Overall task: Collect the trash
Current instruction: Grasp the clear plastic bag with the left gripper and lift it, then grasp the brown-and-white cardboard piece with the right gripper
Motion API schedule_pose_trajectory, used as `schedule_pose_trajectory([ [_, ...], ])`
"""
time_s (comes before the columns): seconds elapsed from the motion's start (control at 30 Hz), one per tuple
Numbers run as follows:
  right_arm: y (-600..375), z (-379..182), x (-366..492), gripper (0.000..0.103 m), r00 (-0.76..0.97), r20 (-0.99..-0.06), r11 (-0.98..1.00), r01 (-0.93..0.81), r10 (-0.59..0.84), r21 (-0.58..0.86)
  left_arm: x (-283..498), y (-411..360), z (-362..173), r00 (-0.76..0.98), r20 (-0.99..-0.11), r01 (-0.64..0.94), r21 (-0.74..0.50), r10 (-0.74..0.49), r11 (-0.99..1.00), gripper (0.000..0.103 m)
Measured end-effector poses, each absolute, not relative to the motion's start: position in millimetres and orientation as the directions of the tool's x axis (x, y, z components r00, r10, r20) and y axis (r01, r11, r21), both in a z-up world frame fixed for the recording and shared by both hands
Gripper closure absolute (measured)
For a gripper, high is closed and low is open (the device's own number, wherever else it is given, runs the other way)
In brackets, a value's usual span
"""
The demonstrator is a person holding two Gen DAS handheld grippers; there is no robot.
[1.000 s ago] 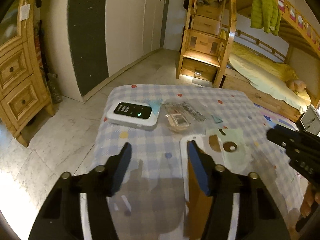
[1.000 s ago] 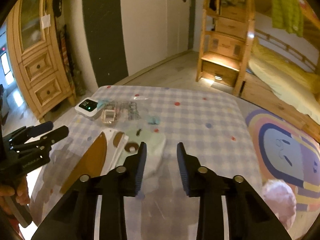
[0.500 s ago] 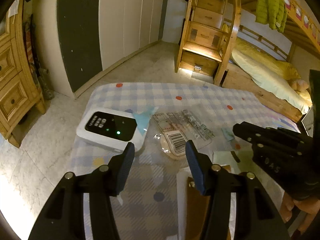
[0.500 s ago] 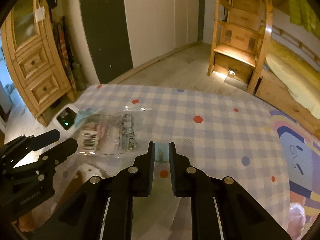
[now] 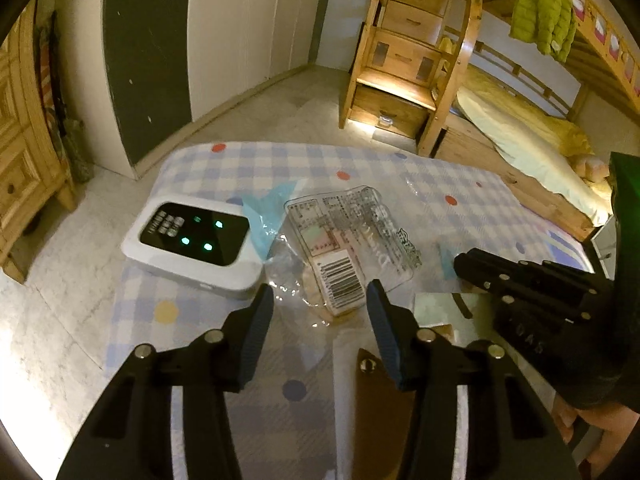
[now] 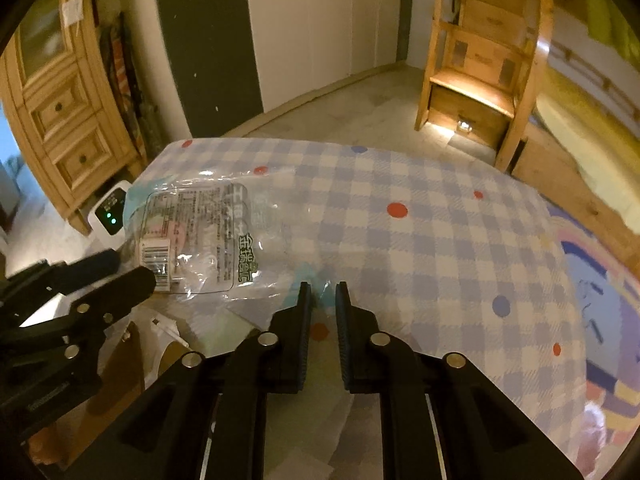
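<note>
Closing my left gripper point(image 5: 318, 300) around clear wrapper point(image 5: 352, 236) near table's point(image 6: 420, 240) left edge; right gripper point(image 6: 322, 292) fingers closing on small teal scrap point(image 6: 320, 280), bagging both.

Dim warm-lit bedroom. Pale marble-look tiled floor point(image 5: 280, 100). White wardrobe doors point(image 5: 248, 28) beside dark grey door panel point(image 5: 144, 52). Pine chest of drawers point(image 6: 68, 120) at left. Wooden bunk-bed staircase with drawer steps point(image 5: 404, 56), lit step at bottom. Lower bunk with yellow bedding point(image 5: 532, 136); lime-green puffer jacket point(image 5: 540, 20) hanging on upper rail. Blue-and-white checked dotted cloth covering the surface point(image 6: 420, 240). Colourful rug point(image 6: 600, 300) at right.
</note>
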State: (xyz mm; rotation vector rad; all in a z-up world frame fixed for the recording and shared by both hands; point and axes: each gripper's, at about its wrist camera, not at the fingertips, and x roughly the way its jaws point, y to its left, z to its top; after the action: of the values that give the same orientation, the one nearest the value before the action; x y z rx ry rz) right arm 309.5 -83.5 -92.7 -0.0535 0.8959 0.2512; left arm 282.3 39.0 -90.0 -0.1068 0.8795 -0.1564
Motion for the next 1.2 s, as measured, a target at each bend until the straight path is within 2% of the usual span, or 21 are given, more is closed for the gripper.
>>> schedule_pose_trajectory([
  [0.03,-85,-93,310,0.095,0.596,-0.777,0.969,-0.238,0.202,0.069,284,39,-90,0.622,-0.759,0.097,-0.172,-0.194,0.98,0.063],
  [0.2,-88,-94,312,0.095,0.59,-0.775,0.966,-0.237,0.227,0.102,280,41,-77,0.663,-0.705,0.135,-0.219,-0.252,0.966,0.065],
  [0.33,-91,-94,315,0.095,0.588,-0.774,0.965,-0.237,0.235,0.112,272,43,-55,0.699,-0.623,0.207,-0.293,-0.35,0.934,0.077],
  [0.43,-95,-94,314,0.095,0.587,-0.772,0.964,-0.235,0.244,0.125,269,26,-47,0.687,-0.606,0.272,-0.299,-0.402,0.915,0.08],
  [0.57,-99,-94,312,0.096,0.583,-0.771,0.961,-0.237,0.257,0.141,273,0,-60,0.653,-0.666,0.28,-0.229,-0.36,0.932,0.083],
  [0.63,-101,-94,311,0.097,0.582,-0.771,0.961,-0.238,0.259,0.143,280,1,-70,0.627,-0.692,0.26,-0.245,-0.357,0.934,0.09],
  [0.67,-101,-94,311,0.098,0.581,-0.771,0.96,-0.239,0.261,0.145,283,4,-73,0.619,-0.7,0.243,-0.261,-0.356,0.934,0.09],
  [0.77,-101,-93,311,0.098,0.584,-0.769,0.96,-0.241,0.261,0.143,286,13,-68,0.639,-0.691,0.211,-0.266,-0.339,0.941,0.095],
  [0.83,-102,-89,304,0.094,0.605,-0.754,0.96,-0.249,0.256,0.127,282,16,-57,0.667,-0.67,0.213,-0.248,-0.326,0.945,0.101],
  [0.93,-110,-68,289,0.093,0.665,-0.703,0.964,-0.236,0.254,0.124,268,20,-38,0.709,-0.634,0.209,-0.23,-0.309,0.951,0.102],
  [0.97,-113,-61,285,0.092,0.681,-0.688,0.965,-0.231,0.253,0.126,261,22,-30,0.724,-0.618,0.209,-0.227,-0.307,0.951,0.102],
  [1.03,-117,-49,271,0.08,0.704,-0.666,0.967,-0.223,0.247,0.124,245,26,-15,0.755,-0.587,0.201,-0.216,-0.292,0.955,0.102],
  [1.07,-118,-47,265,0.067,0.708,-0.662,0.967,-0.22,0.247,0.126,237,27,-8,0.767,-0.573,0.201,-0.212,-0.289,0.956,0.102],
  [1.1,-118,-46,260,0.062,0.707,-0.661,0.966,-0.223,0.252,0.131,229,30,-2,0.779,-0.56,0.199,-0.206,-0.282,0.958,0.102],
  [1.2,-115,-54,246,0.054,0.672,-0.691,0.961,-0.241,0.266,0.136,204,41,7,0.801,-0.549,0.171,-0.172,-0.239,0.97,0.102],
])
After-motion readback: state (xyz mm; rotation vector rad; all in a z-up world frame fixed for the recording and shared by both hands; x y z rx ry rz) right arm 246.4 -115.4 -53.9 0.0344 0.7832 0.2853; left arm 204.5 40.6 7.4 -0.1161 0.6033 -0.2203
